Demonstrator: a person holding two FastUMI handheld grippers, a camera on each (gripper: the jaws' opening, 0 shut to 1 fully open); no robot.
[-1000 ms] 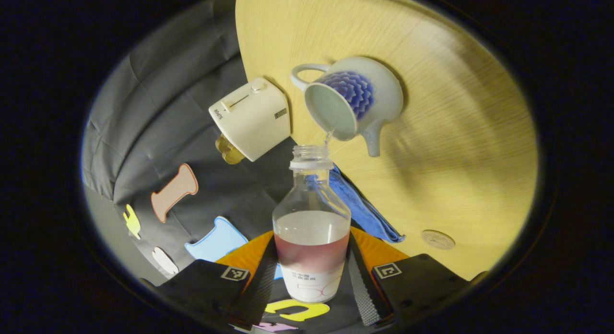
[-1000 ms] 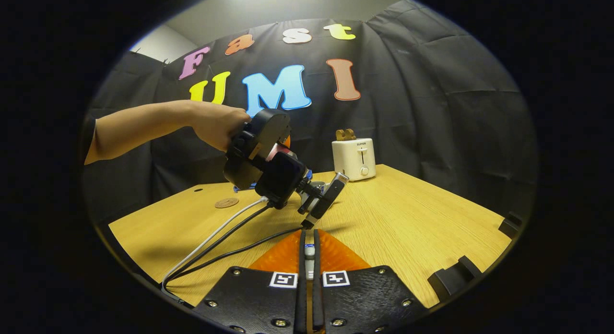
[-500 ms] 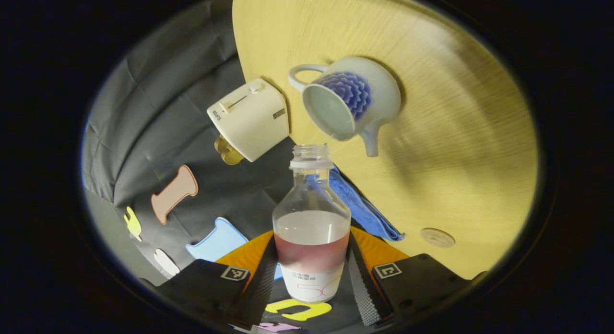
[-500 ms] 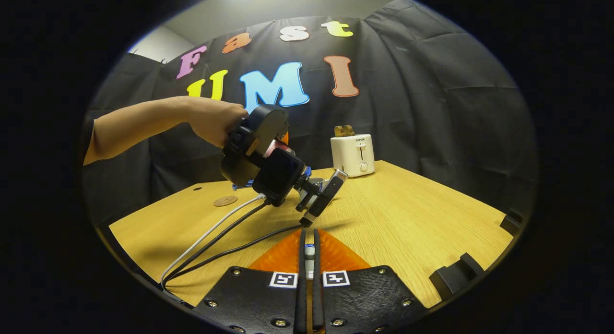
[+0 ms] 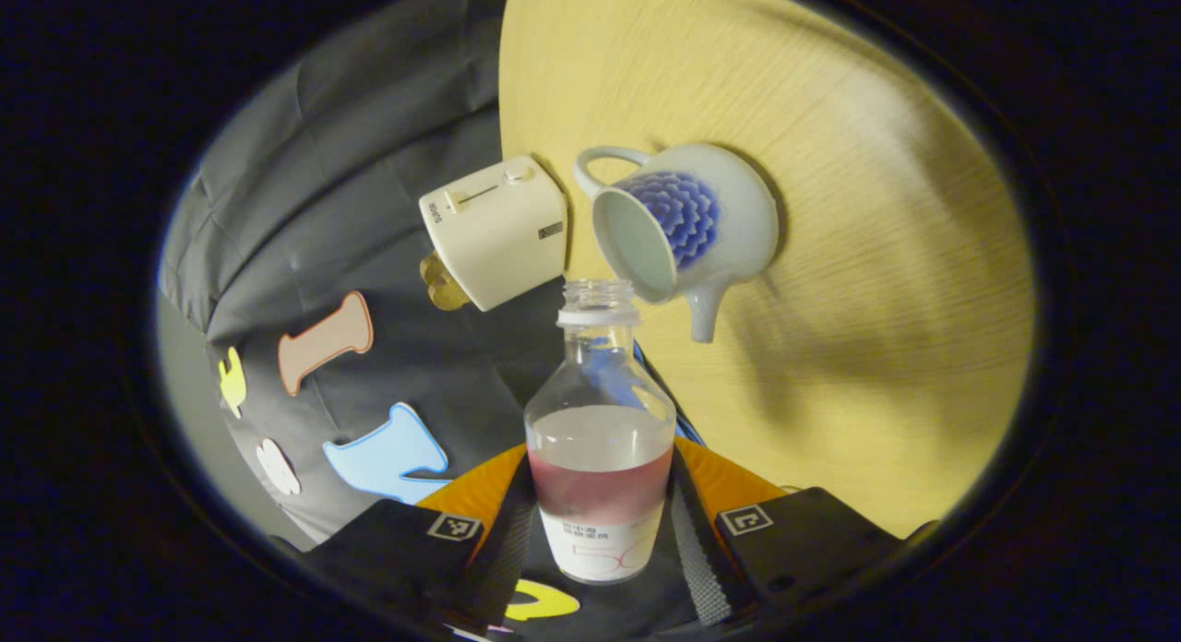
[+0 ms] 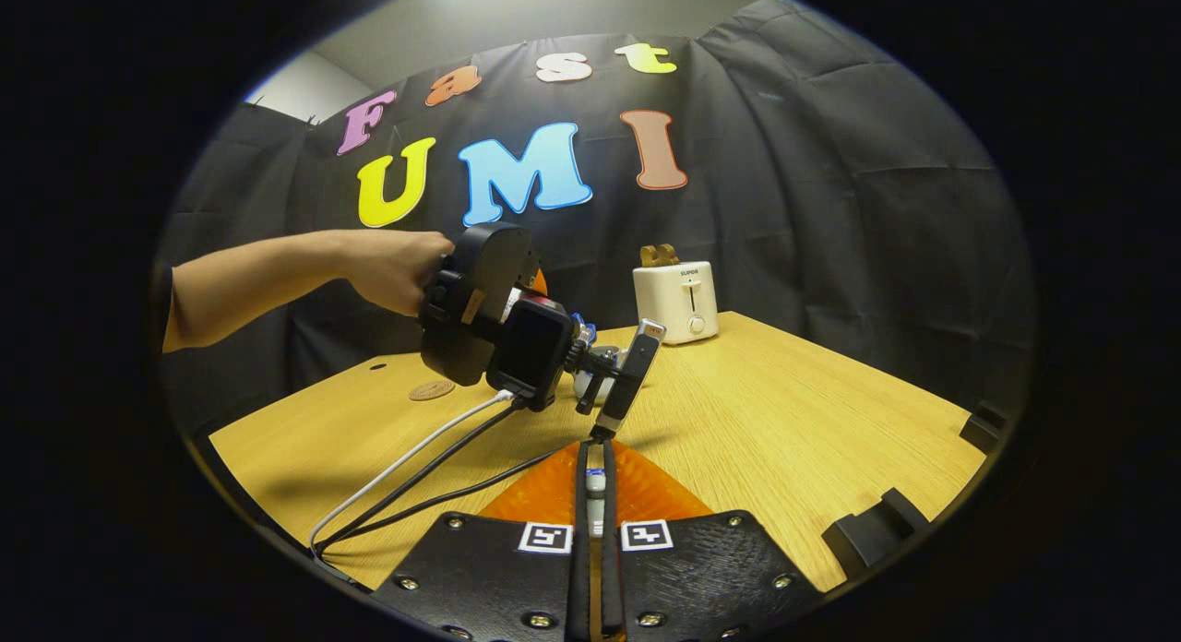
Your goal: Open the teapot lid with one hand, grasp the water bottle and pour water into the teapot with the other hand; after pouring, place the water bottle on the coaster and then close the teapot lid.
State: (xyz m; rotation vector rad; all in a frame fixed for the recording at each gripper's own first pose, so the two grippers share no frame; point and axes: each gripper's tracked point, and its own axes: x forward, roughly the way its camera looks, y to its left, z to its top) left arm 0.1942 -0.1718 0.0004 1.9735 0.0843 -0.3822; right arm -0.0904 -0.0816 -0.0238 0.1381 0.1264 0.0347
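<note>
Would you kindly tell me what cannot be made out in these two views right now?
- Left gripper view: the water level inside the teapot; its slanted mouth shows just pale inner wall.
- Right gripper view: the teapot's body, mostly behind the left tool.
- Right gripper view: what the small item pinched in the right tool is; the fingers cover most of it.

Teapot lid (image 6: 596,483) mostly hidden.

Brand "SUPOR" on toaster (image 6: 680,301) front; bottle label (image 5: 602,550) unreadable.
</note>
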